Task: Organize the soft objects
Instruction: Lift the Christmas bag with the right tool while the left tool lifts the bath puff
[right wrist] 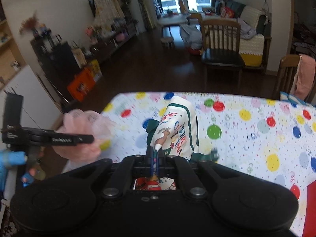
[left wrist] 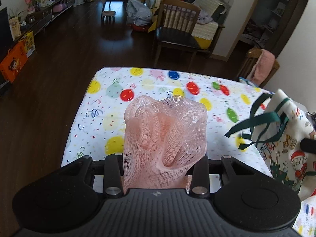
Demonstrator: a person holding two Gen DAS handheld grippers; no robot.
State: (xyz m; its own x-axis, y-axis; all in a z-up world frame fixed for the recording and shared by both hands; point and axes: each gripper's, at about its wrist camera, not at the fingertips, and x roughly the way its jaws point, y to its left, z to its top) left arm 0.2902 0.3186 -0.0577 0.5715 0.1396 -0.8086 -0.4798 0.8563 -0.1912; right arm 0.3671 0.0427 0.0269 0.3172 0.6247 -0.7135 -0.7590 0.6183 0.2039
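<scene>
My left gripper [left wrist: 160,158] is shut on a pink mesh bath sponge [left wrist: 165,130] and holds it above the near left part of the table; the mesh hides the fingertips. The sponge also shows blurred at the left of the right wrist view [right wrist: 86,130], with the left gripper [right wrist: 83,139] around it. My right gripper [right wrist: 155,156] is shut on the edge of a white Christmas tote bag [right wrist: 177,130] with green handles, holding it up off the table. In the left wrist view the bag [left wrist: 286,138] hangs at the right.
The table has a white cloth with coloured balloon dots [left wrist: 110,106]. A red object [right wrist: 310,207] lies at its near right edge. Wooden chairs [left wrist: 177,27] stand beyond the far edge, one draped with a pink towel [left wrist: 264,67]. Dark floor lies to the left.
</scene>
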